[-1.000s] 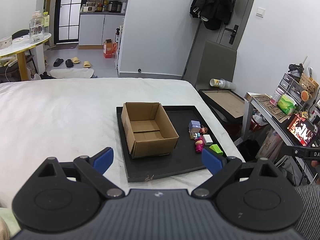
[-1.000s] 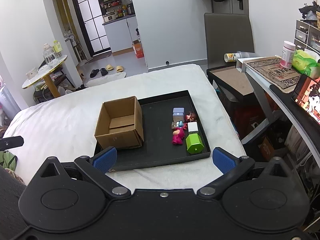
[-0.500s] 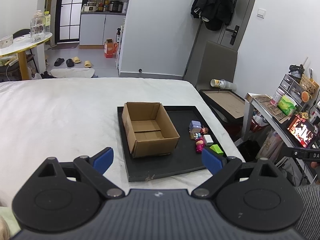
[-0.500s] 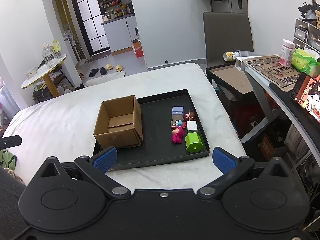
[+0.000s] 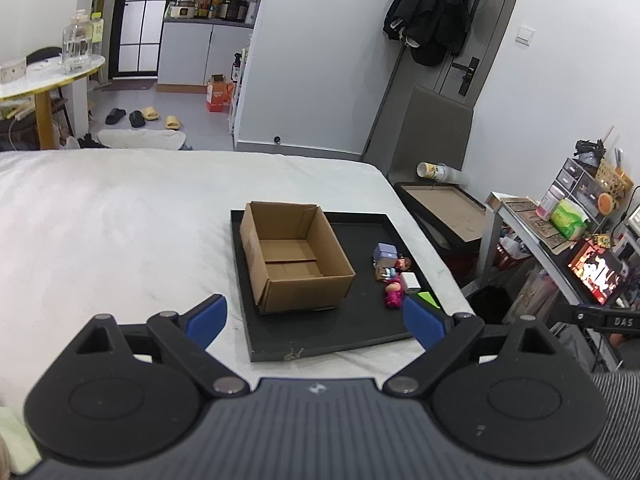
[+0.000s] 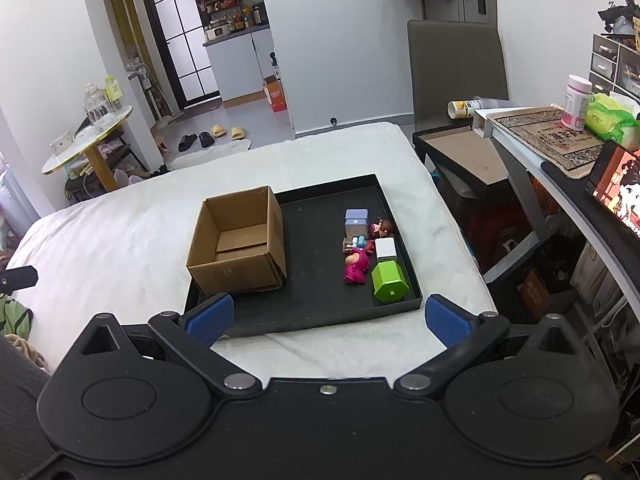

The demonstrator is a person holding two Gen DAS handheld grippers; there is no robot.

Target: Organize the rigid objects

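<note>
A black tray [image 5: 316, 340] [image 6: 312, 312] lies on a white bed. An open, empty cardboard box [image 5: 294, 256] [image 6: 240, 240] stands on its left half. On the right half lie small toys: a lilac box [image 6: 356, 219], a brown-haired figure [image 6: 382, 227], a white block [image 6: 386, 249], a pink bear [image 6: 356, 266] and a green hexagonal box [image 6: 389, 282]. They also show in the left wrist view, the pink bear [image 5: 393, 293] among them. My left gripper [image 5: 316, 316] and right gripper [image 6: 326, 318] are both open and empty, held above the tray's near edge.
The white bed [image 5: 120, 220] stretches left. To the right stand a dark side table [image 6: 468, 156], a grey chair [image 6: 456, 68] and a desk [image 6: 552, 136] with a bottle, tissues and a lit screen. A round table [image 6: 86, 140] is at far left.
Both views have drifted slightly; the tray and box sit a little further left in the right wrist view. Nothing on the tray has moved. Both grippers stay open.
</note>
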